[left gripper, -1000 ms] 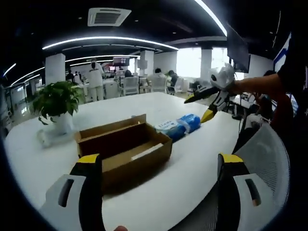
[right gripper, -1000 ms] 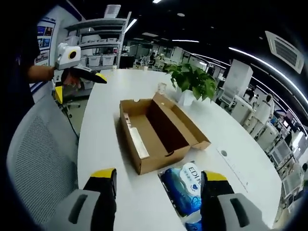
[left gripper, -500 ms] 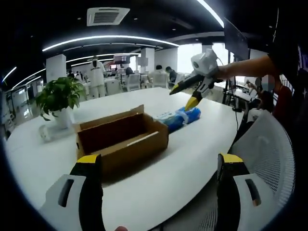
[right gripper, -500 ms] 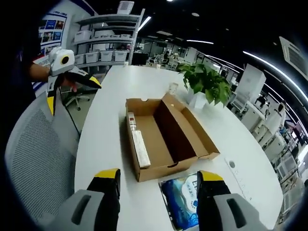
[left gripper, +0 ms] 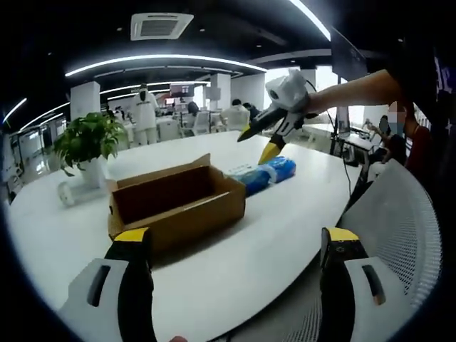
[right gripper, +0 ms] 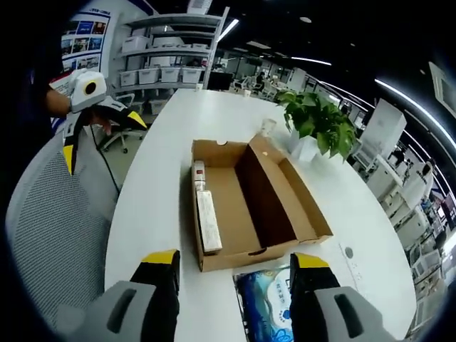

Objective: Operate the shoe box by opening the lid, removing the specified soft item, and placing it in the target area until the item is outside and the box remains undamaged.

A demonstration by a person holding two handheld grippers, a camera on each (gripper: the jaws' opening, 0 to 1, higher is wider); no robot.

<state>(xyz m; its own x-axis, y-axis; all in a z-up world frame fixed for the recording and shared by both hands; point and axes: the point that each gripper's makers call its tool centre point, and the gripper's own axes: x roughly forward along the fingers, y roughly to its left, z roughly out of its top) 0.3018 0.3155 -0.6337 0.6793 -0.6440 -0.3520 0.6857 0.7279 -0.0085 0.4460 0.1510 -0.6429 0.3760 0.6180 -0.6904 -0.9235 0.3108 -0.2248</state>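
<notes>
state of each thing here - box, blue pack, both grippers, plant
shoe box: lid open, upright on table
blue soft pack: outside box, lying on table
left gripper: open, empty
right gripper: open, empty, above the pack
potted plant: upright

So over the last second my right gripper (left gripper: 262, 140) swung in from 2 o'clock and now hangs jaws-apart right above the blue soft pack (left gripper: 265, 174), which hasn't budged beside the open shoe box (left gripper: 177, 206).
</notes>
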